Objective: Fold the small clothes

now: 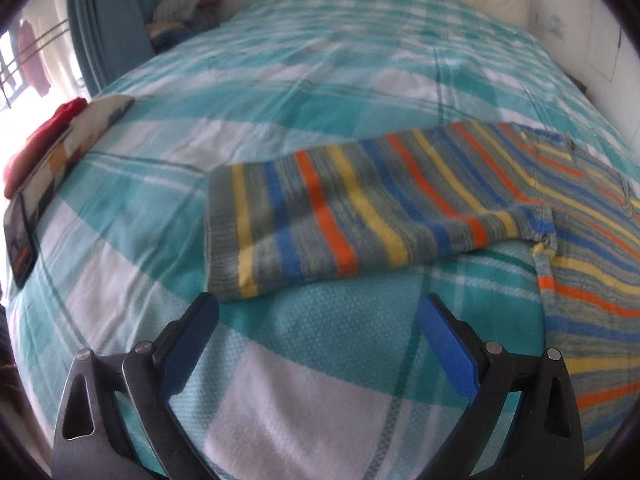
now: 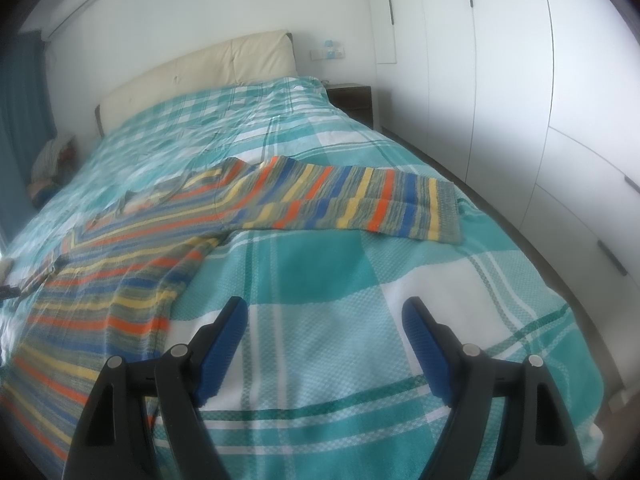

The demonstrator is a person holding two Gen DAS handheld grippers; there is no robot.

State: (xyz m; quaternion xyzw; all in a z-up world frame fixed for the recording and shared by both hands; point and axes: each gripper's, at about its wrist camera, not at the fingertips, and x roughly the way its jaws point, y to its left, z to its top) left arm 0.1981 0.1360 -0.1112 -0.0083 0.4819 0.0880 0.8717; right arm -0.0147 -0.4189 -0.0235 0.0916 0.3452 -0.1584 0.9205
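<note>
Near the bed's (image 1: 320, 80) left edge lie a red garment (image 1: 48, 132), a folded patterned cloth (image 1: 76, 148) and a phone (image 1: 18, 240), apparently set aside out of the working area. The left tongs (image 1: 318, 320) hover with jaws apart, empty, just short of one sleeve cuff of the striped sweater (image 1: 360, 208). The sweater lies spread flat across the bed near its foot edge, sleeves outstretched, ready for folding. The right tongs (image 2: 324, 320) hover likewise apart and empty, short of the other sleeve (image 2: 360, 204).
</note>
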